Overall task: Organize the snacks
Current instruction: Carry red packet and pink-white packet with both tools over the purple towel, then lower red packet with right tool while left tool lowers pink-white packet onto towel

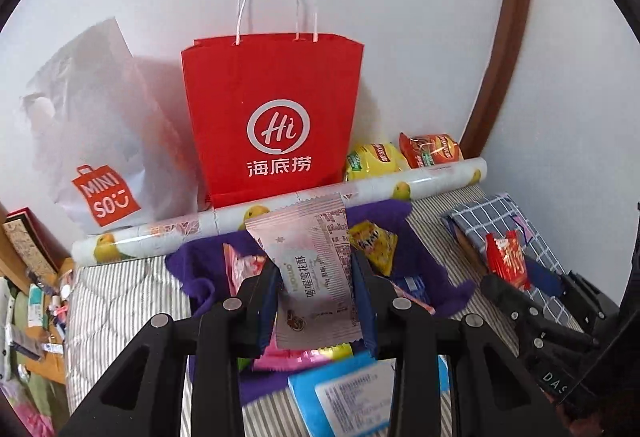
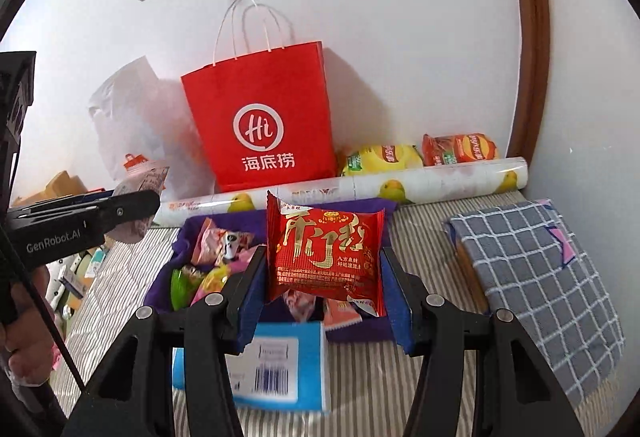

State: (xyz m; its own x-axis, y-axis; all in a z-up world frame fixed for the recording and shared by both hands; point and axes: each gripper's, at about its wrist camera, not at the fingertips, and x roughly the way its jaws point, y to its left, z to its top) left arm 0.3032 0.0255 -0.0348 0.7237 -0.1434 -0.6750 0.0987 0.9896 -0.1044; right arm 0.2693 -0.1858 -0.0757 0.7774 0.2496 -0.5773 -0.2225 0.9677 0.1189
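Left wrist view: the left hand-held gripper point(image 1: 318, 287) is clamped on a pink snack packet point(image 1: 316, 269), held up above a purple tray point(image 1: 436, 277) of assorted sweets (wrappers pink, yellow, green). The right hand-held gripper point(image 2: 324, 277) grips a red snack packet point(image 2: 326, 255) by its sides over the same tray. Behind the tray lies a rolled sheet with fruit print point(image 1: 288, 211), then a red paper bag point(image 1: 274, 117) standing against the wall. A blue box point(image 2: 280, 361) lies on the striped bedding point(image 2: 360, 377).

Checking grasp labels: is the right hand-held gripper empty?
No, the right hand-held gripper is closed on a red snack packet, held above the purple bin.
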